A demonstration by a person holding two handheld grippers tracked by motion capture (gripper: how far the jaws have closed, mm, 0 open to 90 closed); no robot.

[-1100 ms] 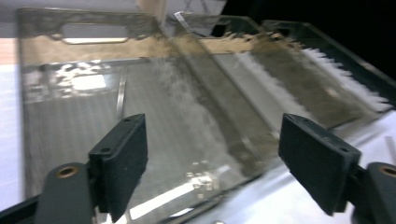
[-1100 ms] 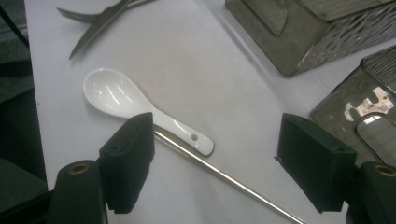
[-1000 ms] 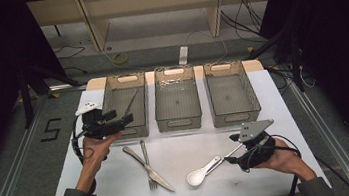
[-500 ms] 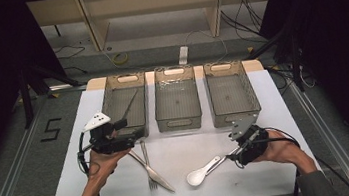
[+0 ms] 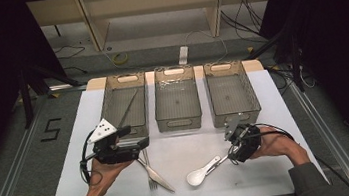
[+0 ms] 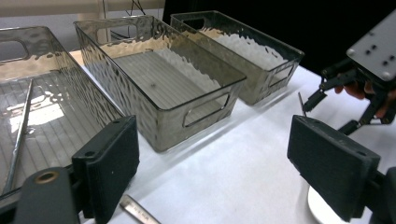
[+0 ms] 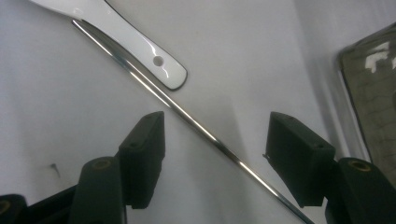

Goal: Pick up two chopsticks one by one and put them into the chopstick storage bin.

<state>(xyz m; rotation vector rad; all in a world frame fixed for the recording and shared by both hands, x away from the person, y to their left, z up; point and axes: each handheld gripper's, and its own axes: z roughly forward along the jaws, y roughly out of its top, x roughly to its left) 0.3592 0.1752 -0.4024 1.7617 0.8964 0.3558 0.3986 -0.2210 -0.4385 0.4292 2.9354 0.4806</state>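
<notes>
In the bin left of the middle bin (image 5: 177, 100), holds one chopstick (image 5: 128, 108) so far; in front of it, straddles the second chopstick (image 7: 196, 123) with the right tool (image 7: 217, 128), jaws just closing yet not clamped, keeps the left tool (image 6: 215, 154) apart and empty, and leaves knife (image 5: 159, 178), fork (image 5: 149, 174) and spoon (image 5: 199, 174) on the table (image 5: 273, 176).

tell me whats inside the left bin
One thin metal chopstick lies slantwise on the floor of the left bin. Nothing else shows through its clear walls; the left gripper hides its near corner.

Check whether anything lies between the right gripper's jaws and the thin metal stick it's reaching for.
Nothing visible blocks it. The right gripper, whose jaws have just been closing, straddles the metal stick with bare table between its pads and the stick. The white spoon lies alongside the stick's far stretch, beyond the jaws.
</notes>
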